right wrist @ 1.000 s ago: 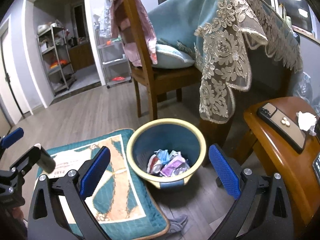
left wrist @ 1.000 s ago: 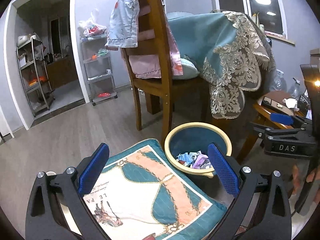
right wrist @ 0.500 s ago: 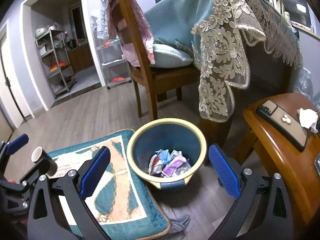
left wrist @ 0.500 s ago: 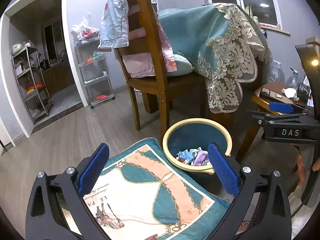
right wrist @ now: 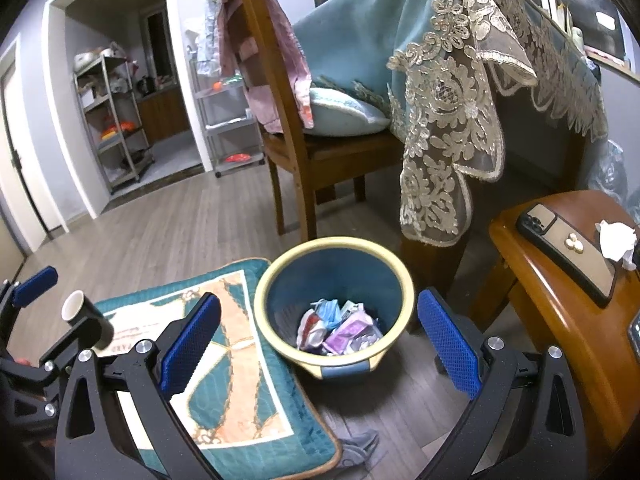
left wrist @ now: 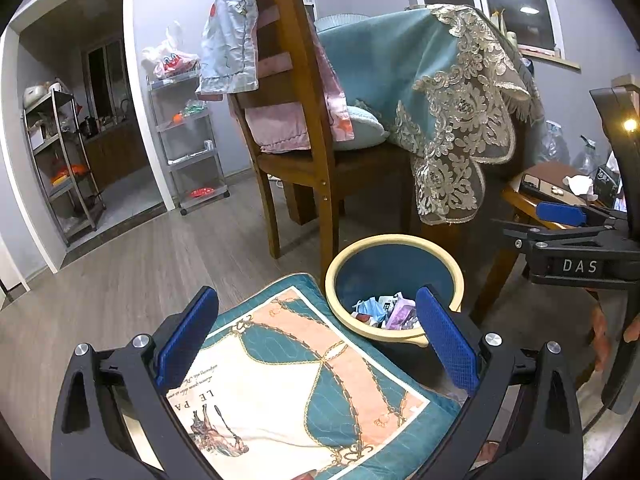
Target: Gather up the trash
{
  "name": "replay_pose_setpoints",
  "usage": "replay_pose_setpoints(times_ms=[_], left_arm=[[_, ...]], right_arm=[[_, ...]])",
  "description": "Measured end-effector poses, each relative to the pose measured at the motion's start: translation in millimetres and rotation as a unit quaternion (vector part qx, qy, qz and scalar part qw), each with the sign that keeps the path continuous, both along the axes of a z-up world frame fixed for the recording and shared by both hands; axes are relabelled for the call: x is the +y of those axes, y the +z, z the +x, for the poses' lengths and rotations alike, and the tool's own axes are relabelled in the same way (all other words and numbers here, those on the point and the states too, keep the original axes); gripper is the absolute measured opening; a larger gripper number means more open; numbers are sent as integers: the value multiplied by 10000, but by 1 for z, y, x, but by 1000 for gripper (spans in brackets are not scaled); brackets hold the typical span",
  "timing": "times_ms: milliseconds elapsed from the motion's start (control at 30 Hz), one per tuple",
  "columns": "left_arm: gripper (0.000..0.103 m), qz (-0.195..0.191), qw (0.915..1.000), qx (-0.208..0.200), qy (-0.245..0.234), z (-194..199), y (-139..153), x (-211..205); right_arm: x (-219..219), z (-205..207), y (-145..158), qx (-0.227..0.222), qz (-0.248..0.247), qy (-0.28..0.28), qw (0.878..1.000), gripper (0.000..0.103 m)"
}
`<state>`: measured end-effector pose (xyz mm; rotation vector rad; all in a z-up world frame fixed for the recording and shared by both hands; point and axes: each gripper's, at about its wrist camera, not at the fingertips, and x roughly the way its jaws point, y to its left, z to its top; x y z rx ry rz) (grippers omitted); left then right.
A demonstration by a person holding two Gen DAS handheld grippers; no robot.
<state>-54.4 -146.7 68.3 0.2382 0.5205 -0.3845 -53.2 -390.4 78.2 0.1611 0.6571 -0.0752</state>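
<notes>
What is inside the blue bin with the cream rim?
The bin holds crumpled wrappers: blue, white and purple pieces heaped on its floor. Anything beneath that heap is covered.

Trash (right wrist: 340,326) lies in bin (right wrist: 280,276), right of cushion (right wrist: 240,392).

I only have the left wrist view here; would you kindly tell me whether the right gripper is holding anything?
Observer: No, the right gripper is open and empty, pointed at the trash bin.
Operator: Thank you. Is anything lying on the floor in front of that bin?
Observer: Yes, a grey cloth pokes out from under the cushion's near corner, just in front of the bin.
</notes>
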Motion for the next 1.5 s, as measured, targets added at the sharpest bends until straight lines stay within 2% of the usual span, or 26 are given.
replay_pose_setpoints(times_ms=[1500], left_arm=[[97,-30,9998,132,-147,2,-2,-2]], right_arm=[[7,1,-2,30,-6,56,10000,98]])
